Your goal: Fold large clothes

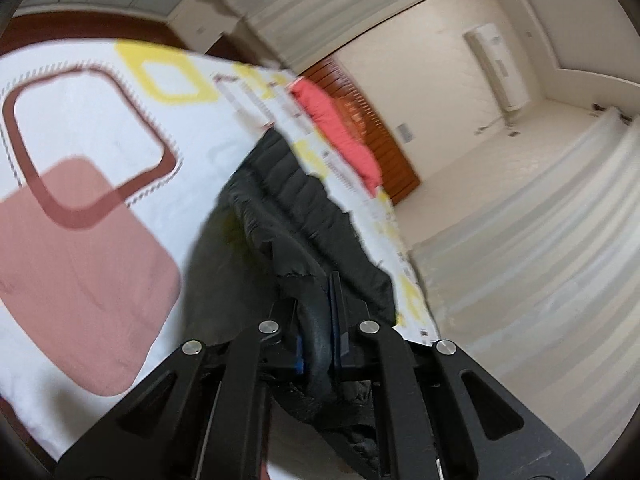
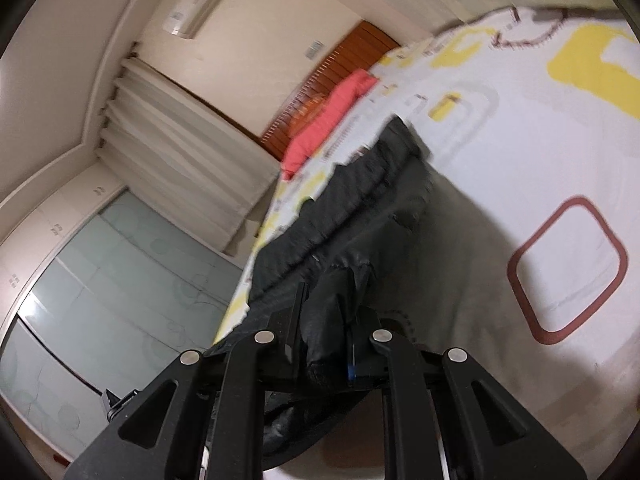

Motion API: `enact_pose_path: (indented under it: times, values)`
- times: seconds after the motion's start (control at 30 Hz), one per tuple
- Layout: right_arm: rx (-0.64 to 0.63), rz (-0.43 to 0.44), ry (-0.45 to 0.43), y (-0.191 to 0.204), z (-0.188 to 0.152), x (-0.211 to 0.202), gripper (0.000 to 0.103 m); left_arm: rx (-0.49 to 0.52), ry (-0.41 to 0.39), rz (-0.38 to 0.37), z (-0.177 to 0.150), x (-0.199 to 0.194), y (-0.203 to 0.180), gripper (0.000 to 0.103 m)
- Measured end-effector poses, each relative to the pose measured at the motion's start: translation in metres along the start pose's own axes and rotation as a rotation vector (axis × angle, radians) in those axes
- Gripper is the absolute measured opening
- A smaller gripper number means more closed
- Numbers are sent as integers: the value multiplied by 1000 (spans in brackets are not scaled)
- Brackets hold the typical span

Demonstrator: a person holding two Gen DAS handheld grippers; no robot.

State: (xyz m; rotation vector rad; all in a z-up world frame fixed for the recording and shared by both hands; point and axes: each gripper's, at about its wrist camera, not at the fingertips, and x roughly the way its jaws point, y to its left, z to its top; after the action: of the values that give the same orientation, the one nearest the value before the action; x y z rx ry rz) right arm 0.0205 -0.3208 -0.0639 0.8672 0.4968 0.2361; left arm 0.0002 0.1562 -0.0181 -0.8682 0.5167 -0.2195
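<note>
A black quilted garment (image 1: 280,196) stretches away from me over a bed with a white patterned sheet (image 1: 80,128). My left gripper (image 1: 320,300) is shut on a bunched black edge of it, with fabric pinched between the pads and hanging down behind them. In the right wrist view the same black garment (image 2: 360,200) runs up the sheet (image 2: 520,140). My right gripper (image 2: 324,300) is shut on another thick fold of it. Both grippers hold the cloth lifted off the bed. The far end of the garment still rests on the sheet.
A red pillow (image 1: 340,132) lies at the head of the bed against a brown slatted headboard (image 1: 372,120). White curtains (image 2: 180,140) and a glass-fronted wardrobe (image 2: 100,300) line the wall beside the bed. An air conditioner (image 1: 500,64) hangs high on the wall.
</note>
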Motion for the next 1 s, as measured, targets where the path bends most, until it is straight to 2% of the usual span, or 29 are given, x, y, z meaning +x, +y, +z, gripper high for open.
enact_pose_path:
  times: [0.23,0.43,0.6,0.7,0.83,1.0]
  values:
    - [-51,77,-47,30,9,-42,15,40,-69,-74,9,-53,-30,8]
    - [-94,99,-60,44,27,-32,15,62,-80,-88,30,-37,-43,8]
    - [-127,106,-64,53,61,1,15,51,-84,-86,63,6,-46,8]
    - [-156,102,-73,59,87,37,15,72,-96,-68,89,45,-50,8]
    - [-174,71,-66,61,125,101,15,109,-95,-29,119,104,-57,8]
    - [-154,16,-20,51,160,181,15,143,-62,57,151,192,-52,8]
